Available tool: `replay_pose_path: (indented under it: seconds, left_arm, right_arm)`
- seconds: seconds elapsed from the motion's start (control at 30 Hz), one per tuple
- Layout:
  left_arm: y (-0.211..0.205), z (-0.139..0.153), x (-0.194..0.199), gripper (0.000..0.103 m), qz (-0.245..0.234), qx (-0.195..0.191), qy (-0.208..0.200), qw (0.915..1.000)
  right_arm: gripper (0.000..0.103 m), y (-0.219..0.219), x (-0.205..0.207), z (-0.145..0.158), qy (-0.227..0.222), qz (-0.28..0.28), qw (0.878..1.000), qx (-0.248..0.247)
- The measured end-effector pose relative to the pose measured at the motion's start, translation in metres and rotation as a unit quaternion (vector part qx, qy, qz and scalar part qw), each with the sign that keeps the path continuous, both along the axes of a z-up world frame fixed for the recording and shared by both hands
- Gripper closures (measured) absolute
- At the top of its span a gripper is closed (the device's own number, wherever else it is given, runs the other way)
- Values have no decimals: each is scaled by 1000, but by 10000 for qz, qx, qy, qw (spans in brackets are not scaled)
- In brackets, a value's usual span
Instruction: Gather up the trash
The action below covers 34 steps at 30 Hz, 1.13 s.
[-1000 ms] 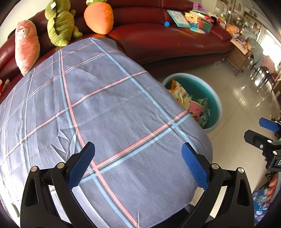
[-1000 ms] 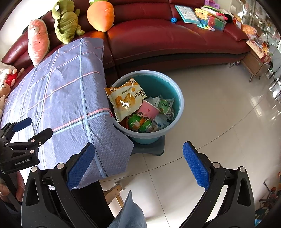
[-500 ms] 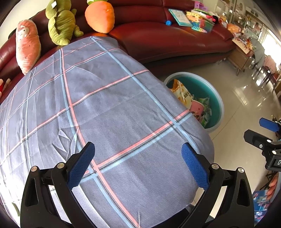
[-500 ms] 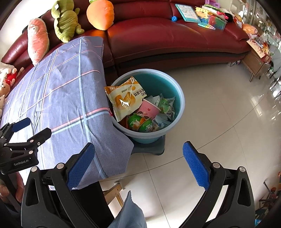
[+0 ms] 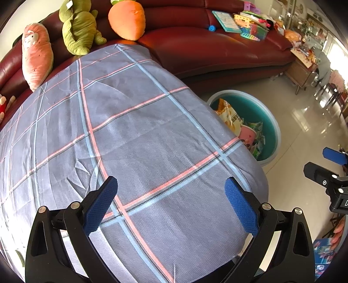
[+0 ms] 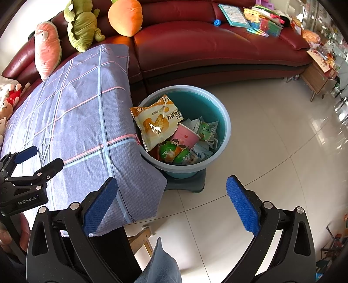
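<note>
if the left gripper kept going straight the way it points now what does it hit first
Most likely the tablecloth: the open left gripper looks down along the cloth-covered table with nothing on it in between. The sofa lies beyond. Depth is hard to judge in the fisheye.

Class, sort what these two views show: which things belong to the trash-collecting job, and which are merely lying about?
Job:
- round teal plastic basin
- yellow snack bag in it
- pink paper cup in it
- green foil wrappers in it
- open left tongs and right tongs

Lying about:
- orange carrot plush
- green dinosaur plush
- dark red leather sofa
- grey checked tablecloth
</note>
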<state>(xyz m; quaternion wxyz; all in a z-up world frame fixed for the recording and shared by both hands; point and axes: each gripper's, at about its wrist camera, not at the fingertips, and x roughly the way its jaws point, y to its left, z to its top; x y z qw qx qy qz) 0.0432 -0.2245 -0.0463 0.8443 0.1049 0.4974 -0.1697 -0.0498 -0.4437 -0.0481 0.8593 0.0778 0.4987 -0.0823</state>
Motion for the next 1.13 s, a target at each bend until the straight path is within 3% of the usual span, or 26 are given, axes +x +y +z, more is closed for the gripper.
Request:
replay_pose_path:
  seconds: [1.13]
  left_arm:
    - [4, -6, 2, 4, 244, 167, 52, 9995]
  right_arm:
    - [7, -6, 7, -5, 29, 13, 10000, 26]
